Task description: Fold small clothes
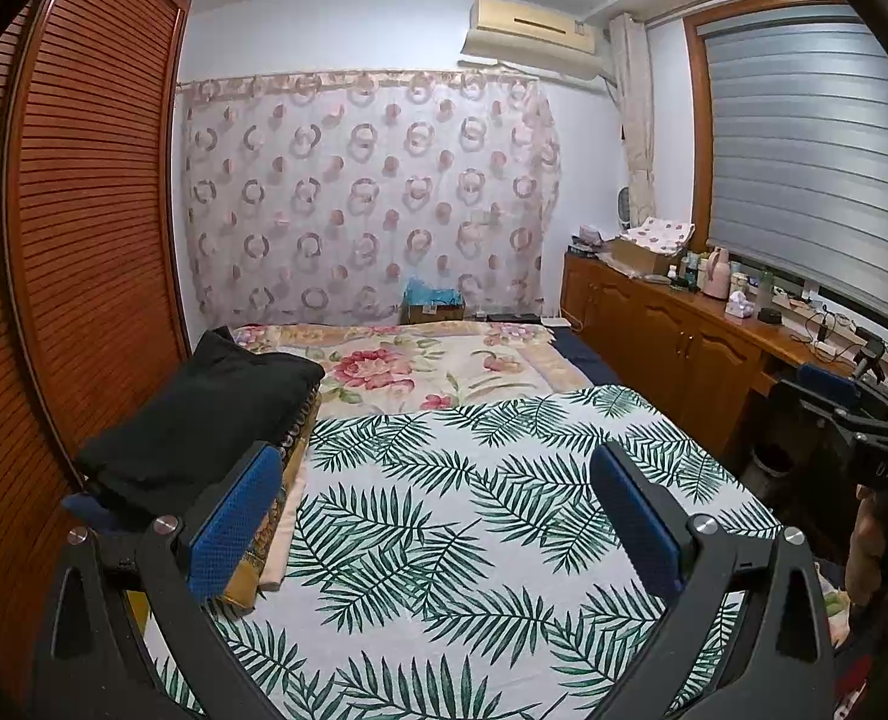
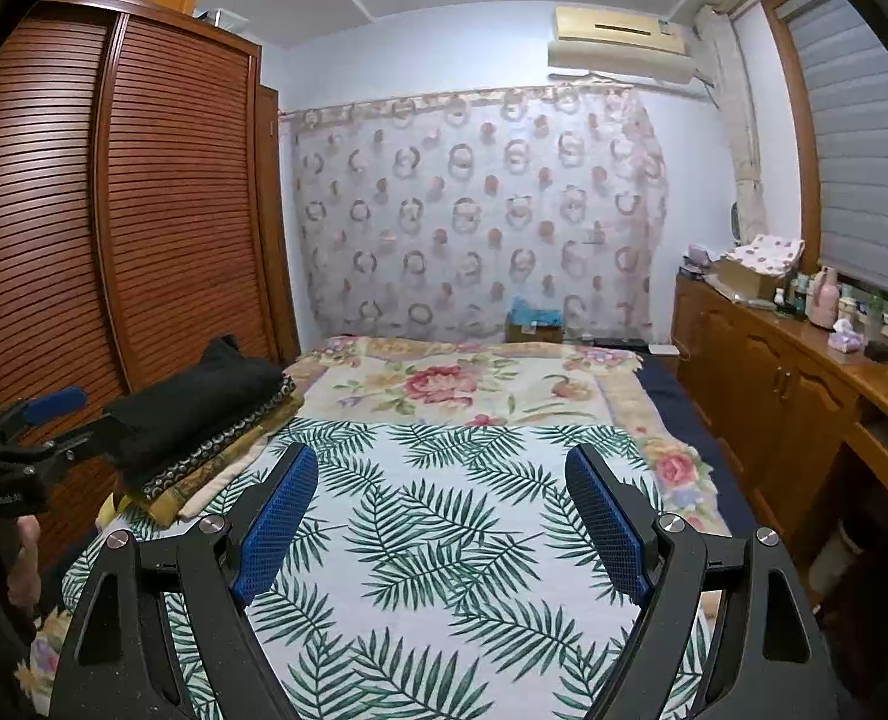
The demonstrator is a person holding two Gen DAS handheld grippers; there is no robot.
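Note:
A stack of folded clothes with a black garment (image 1: 204,414) on top lies at the bed's left edge; it also shows in the right wrist view (image 2: 198,402). Patterned and tan folded pieces (image 2: 216,456) lie under it. My left gripper (image 1: 438,516) is open and empty above the palm-leaf sheet (image 1: 456,510), with its left finger (image 1: 234,528) beside the stack. My right gripper (image 2: 441,522) is open and empty over the same sheet (image 2: 444,540). Each gripper also shows in the other's view, the right one (image 1: 852,402) at the far right, the left one (image 2: 36,420) at the far left.
A floral blanket (image 1: 420,366) covers the far half of the bed. A slatted wooden wardrobe (image 1: 84,210) stands on the left. A wooden cabinet (image 2: 804,372) with bottles and boxes runs along the right under the window. A patterned curtain (image 1: 372,192) hangs at the back.

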